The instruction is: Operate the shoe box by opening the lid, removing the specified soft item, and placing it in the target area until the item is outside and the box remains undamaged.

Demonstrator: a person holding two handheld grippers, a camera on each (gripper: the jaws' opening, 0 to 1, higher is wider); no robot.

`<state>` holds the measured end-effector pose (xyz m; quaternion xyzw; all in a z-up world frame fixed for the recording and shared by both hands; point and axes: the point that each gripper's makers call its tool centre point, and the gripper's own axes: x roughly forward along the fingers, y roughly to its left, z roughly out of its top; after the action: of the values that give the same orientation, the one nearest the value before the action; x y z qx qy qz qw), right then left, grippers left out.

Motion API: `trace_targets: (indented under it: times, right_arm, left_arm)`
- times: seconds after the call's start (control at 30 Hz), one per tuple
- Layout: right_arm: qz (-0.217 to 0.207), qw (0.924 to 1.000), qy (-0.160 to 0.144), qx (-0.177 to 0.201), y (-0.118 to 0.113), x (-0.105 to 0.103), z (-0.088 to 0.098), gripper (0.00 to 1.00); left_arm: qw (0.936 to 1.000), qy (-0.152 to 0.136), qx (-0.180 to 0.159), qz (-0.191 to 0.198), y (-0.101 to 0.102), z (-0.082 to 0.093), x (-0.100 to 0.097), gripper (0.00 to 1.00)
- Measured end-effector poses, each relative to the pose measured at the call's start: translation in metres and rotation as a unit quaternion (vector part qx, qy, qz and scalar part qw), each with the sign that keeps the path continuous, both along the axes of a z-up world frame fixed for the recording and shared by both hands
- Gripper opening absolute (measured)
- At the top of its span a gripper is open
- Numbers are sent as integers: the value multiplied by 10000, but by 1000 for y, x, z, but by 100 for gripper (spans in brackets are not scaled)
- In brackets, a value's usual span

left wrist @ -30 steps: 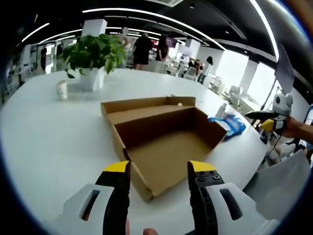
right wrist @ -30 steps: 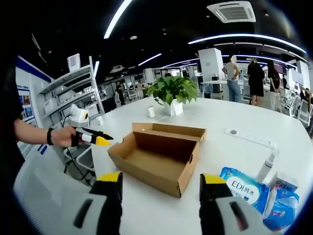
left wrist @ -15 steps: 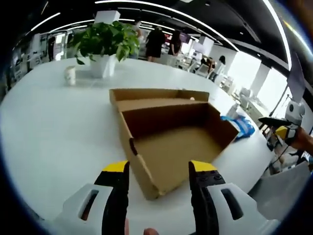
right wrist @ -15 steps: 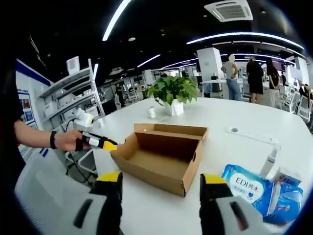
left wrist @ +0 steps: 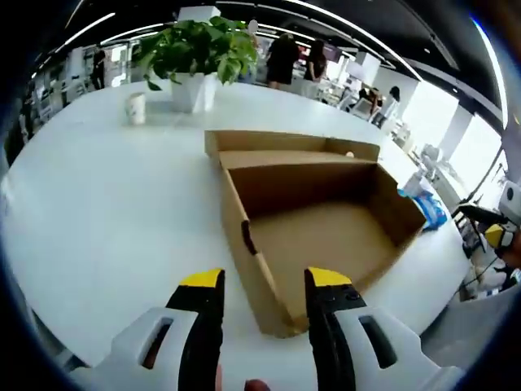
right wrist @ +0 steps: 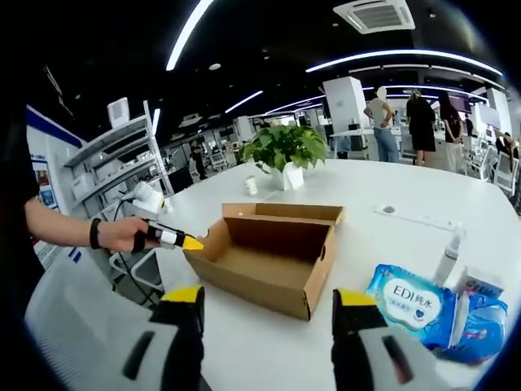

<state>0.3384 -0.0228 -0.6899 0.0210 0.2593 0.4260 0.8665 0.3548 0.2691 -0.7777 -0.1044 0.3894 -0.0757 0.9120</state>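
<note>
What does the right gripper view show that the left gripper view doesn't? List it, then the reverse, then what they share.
Right gripper view: a power strip, a spray bottle, shelving, and a hand holding the left gripper.
Left gripper view: the shoe box from close above, its near corner between the open jaws, and a handle slot in its side.
Both: the open, empty box, the potted plant, the blue wipes pack, the white table.

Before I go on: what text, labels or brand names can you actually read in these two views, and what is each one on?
"EDI" followed by two Chinese characters: on the blue and white soft pack lying on the white table, right gripper view.
Smaller print on that pack: too blurred to read.
The cardboard shoe box: no readable print.
The blue panel on the far wall: unreadable.
</note>
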Motion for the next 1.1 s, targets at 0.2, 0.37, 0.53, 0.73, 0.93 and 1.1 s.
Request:
trace_targets:
  times: [0.2,0.37,0.53,0.73,0.93,1.1]
  right_arm:
    - [35,10000,81,22,6,-3,-5,62]
    - [68,9999,83,27,10,-2,-4,62]
    - [63,9999,84,52,12,1,-3,62]
    - [138,9998,106,12,14,2,-6,62]
    - [104,9998,151,24,19,11,-6,60]
    - [94,9999,82,13,28,27,-1,60]
  left_arm:
    - [9998,159,70,138,1,-8,1,30]
    - [9995,225,98,195,1,-12,1,24]
    - [9997,203,76,116,-2,-12,0,18]
    - [9991,229,330,132,3,-12,1,16]
    - [9983,219,468,255,8,-13,1,12]
    - [9978,211,529,327,11,-13,2,10]
